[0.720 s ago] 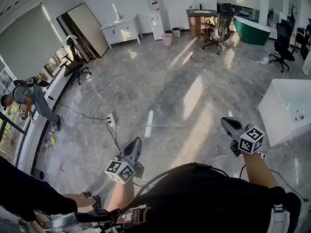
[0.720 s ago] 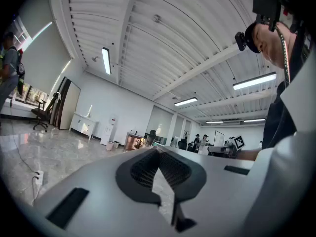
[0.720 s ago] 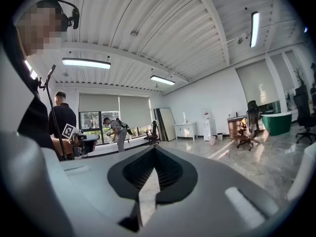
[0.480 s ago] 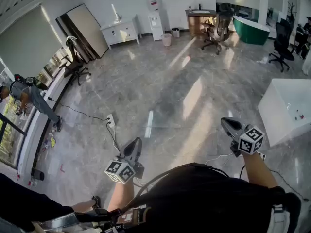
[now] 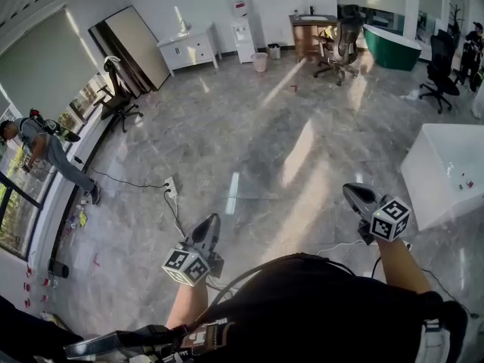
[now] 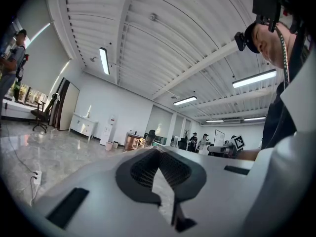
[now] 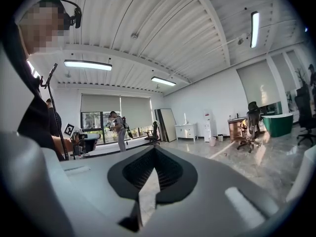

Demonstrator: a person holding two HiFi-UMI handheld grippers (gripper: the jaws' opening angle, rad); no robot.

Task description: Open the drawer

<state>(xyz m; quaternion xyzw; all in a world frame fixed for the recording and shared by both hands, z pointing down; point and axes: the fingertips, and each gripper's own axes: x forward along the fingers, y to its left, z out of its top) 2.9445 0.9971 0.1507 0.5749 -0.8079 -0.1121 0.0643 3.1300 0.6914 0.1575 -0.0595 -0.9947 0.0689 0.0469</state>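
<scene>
Over the grey marble floor [image 5: 249,142] you hold both grippers at waist height, pointing forward and away from your body. Your left gripper [image 5: 209,225] reaches out from a bare forearm, with its marker cube nearest you. Your right gripper [image 5: 355,195] sits out to the right, its nose angled slightly toward the left one. In the left gripper view the jaws are closed tip to tip with nothing between them, and the right gripper view shows the same: jaws together and empty.

Your dark top [image 5: 318,308] hides both elbows and everything above them. The only drawer fronts [image 5: 198,50] you can make out are on the white cabinet [image 5: 189,49] at the floor's far edge, against the wall and well apart from both grippers. A white boxy unit [image 5: 423,180] at the floor's right edge is cut off by the frame, and the few bits on its top are too small to name. A person [image 5: 45,153] leans forward by the windows at the left edge.

A pink bin [image 5: 260,61] stands just beside the water dispenser [image 5: 243,29], and a green tub [image 5: 392,48] sits near the far right corner. You cannot see what is inside either of them.
</scene>
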